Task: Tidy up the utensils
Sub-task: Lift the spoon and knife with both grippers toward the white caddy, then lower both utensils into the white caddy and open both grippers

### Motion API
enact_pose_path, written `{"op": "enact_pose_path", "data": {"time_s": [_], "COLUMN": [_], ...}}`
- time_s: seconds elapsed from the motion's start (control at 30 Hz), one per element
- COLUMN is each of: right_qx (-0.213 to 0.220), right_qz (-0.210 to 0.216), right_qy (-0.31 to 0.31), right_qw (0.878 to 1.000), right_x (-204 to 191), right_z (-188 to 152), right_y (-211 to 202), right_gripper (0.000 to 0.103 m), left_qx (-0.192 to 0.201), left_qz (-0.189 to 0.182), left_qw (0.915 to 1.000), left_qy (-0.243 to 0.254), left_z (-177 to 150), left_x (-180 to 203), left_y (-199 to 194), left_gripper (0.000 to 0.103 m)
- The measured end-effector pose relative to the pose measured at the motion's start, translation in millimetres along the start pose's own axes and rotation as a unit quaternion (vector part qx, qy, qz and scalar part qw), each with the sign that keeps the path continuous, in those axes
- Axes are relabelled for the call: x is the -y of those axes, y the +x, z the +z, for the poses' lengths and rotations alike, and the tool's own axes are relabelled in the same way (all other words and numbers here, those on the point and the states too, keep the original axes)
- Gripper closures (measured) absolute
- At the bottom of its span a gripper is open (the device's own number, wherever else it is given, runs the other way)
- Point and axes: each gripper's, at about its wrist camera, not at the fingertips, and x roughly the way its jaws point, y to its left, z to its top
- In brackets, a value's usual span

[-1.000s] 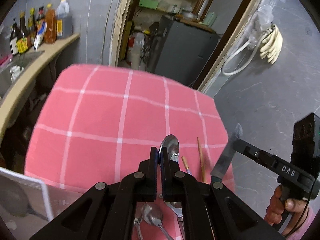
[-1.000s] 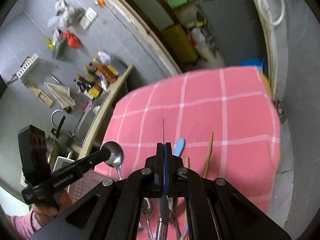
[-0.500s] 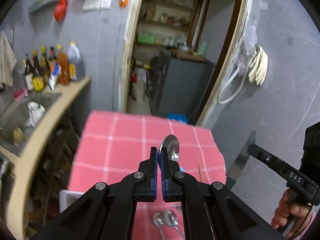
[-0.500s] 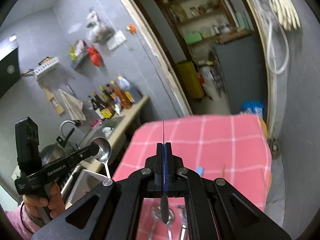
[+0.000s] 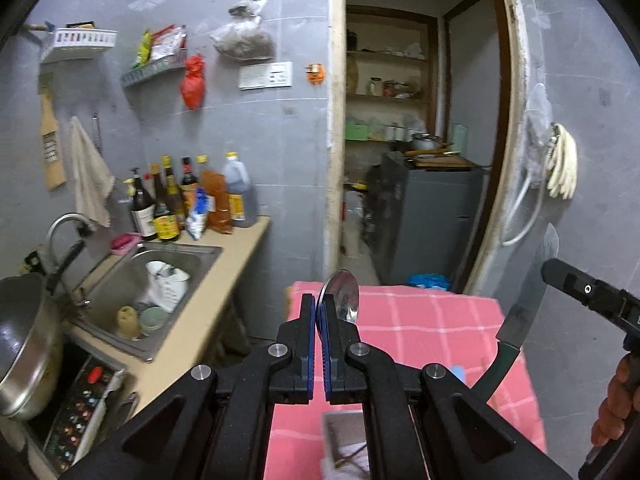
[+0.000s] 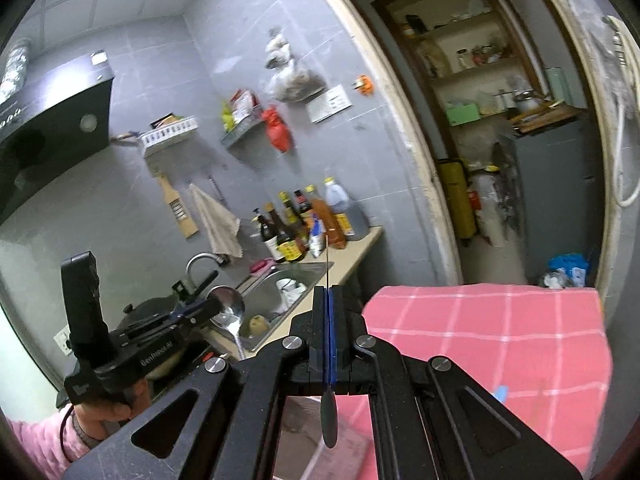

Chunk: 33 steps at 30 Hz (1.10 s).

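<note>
My left gripper (image 5: 319, 308) is shut on a metal spoon (image 5: 341, 291), whose bowl stands up above the fingertips. It is held high above the red checked tablecloth (image 5: 420, 328). In the right wrist view the left gripper (image 6: 208, 306) shows at the left with the spoon (image 6: 230, 312) hanging from it. My right gripper (image 6: 327, 292) is shut on a knife (image 6: 329, 420) seen edge-on, blade up and dark handle down. From the left wrist view the knife (image 5: 528, 300) rises beside the right gripper (image 5: 580, 288) at the right edge.
A clear container (image 5: 344, 432) lies on the cloth under the grippers. To the left are a steel sink (image 5: 160, 280) with dishes, a row of bottles (image 5: 188, 200) and a wok (image 5: 20, 340). A doorway with a grey cabinet (image 5: 432, 208) lies behind the table.
Both grippers have risen and tilted up with the spoon and knife still held. The table has sunk low in both views and the loose utensils on the cloth have dropped out of sight.
</note>
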Motion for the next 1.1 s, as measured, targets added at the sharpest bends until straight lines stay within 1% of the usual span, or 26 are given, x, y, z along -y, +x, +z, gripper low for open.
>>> {"op": "enact_pose_path", "data": {"time_s": [0.07,0.17,0.4,0.53,0.63,0.7,0.8,0.83,0.9,0.97,1.0,1.03,1.07,1.1], "right_qx": [-0.008,-0.021,-0.062,-0.082,-0.098,-0.107,-0.114,-0.111,-0.108,-0.104,-0.102,-0.101,-0.1,-0.098], "right_qz": [0.011,0.012,-0.009,-0.01,-0.007,-0.003,0.004,0.012,0.014,0.013,0.014,0.015,0.017,0.017], "right_qy": [0.0,-0.008,-0.027,-0.026,-0.021,-0.018,-0.011,-0.001,0.009,0.014,0.016,0.017,0.018,0.018], "right_qw": [1.0,1.0,0.998,0.996,0.995,0.994,0.993,0.994,0.994,0.994,0.995,0.995,0.995,0.995], "right_x": [-7.4,-14.8,-16.5,-12.5,-10.4,-9.7,-8.1,-5.5,-2.8,0.8,2.2,3.4,4.5,5.0], "right_z": [-12.1,-29.6,-69.5,-78.9,-85.4,-89.3,-91.8,-92.6,-92.2,-92.4,-91.7,-91.2,-90.7,-89.4], "right_y": [12.0,24.6,40.6,43.5,45.3,44.6,42.7,39.2,35.8,29.5,28.1,25.7,23.1,21.3], "right_gripper": [0.102,0.102,0.102,0.102,0.102,0.101,0.101,0.1,0.1,0.1,0.1,0.1,0.1,0.099], "left_qx": [-0.002,-0.011,-0.036,-0.055,-0.074,-0.086,-0.092,-0.094,-0.101,-0.103,-0.1,-0.096,-0.093,-0.09], "left_qz": [0.014,0.019,0.02,0.005,-0.019,-0.036,-0.061,-0.067,-0.081,-0.09,-0.095,-0.097,-0.1,-0.103], "left_qw": [0.9999,0.9997,0.9989,0.9983,0.997,0.9956,0.9938,0.9932,0.991,0.9894,0.9889,0.9888,0.9886,0.9882], "left_qy": [0.007,0.009,0.021,0.02,0.016,0.006,-0.013,-0.018,-0.033,-0.047,-0.054,-0.06,-0.064,-0.07], "left_z": [-8.9,-23.0,-54.6,-69.4,-77.6,-82.0,-86.0,-87.0,-89.0,-90.7,-91.5,-91.8,-92.0,-91.9], "left_x": [-3.7,-7.2,-3.5,-1.4,0.3,-0.4,-3.5,-4.5,-7.2,-9.5,-10.8,-11.7,-12.5,-13.6], "left_y": [1.1,8.0,20.9,25.5,28.1,28.5,25.4,25.1,24.3,23.5,21.7,19.7,18.9,17.0], "left_gripper": [0.1,0.1,0.1,0.1,0.098,0.097,0.096,0.095,0.094,0.091,0.087,0.08,0.076,0.068]}}
